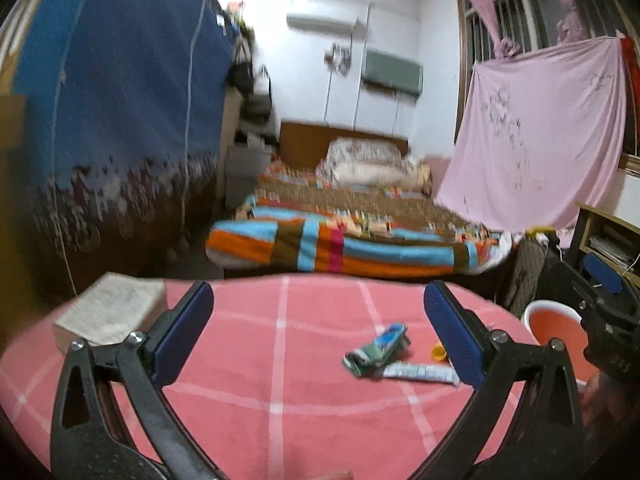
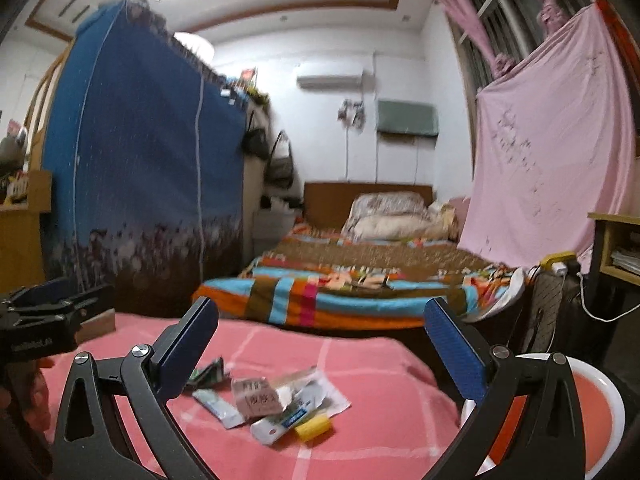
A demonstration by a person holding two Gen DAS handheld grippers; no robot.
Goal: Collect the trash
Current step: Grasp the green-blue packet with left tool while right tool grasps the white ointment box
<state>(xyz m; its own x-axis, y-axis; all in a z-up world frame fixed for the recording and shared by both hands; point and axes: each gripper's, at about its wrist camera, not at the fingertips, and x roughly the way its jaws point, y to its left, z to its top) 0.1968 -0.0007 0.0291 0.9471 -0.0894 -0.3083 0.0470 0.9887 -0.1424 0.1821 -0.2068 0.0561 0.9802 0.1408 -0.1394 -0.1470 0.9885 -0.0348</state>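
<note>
The counter (image 2: 360, 432), draped in a pink checked cloth, carries all the trash in a loose cluster near its right side, and a white-rimmed orange bin (image 2: 600, 408) sits just beside that edge, the likely place for it to go. Largest of the pieces is the flat clear plastic wrapper (image 2: 328, 394), which looks weightless, limp and slick, so it is best pinched at a raised edge or a fold rather than pressed flat. Lying on it is the pink paper packet (image 2: 256, 398), light and soft, likely to crumple and easy to take across its width. Beside that the white tube (image 2: 280, 426) and the slimmer white sachet (image 2: 218, 404) seem light and a little springy, and each should be gripped across its short axis near the middle. The crumpled green wrapper (image 1: 376, 350) stands slightly proud of the cloth, which gives an easy bite on its folds. Smallest is the yellow cap-like piece (image 2: 314, 427), stiff, smooth and probably prone to roll or squirt out, so it wants a centred, square grip. The left gripper (image 1: 320, 328) and the right gripper (image 2: 322, 348) both hover over the cloth with fingers spread wide and nothing between them, the trash untouched ahead of each
</note>
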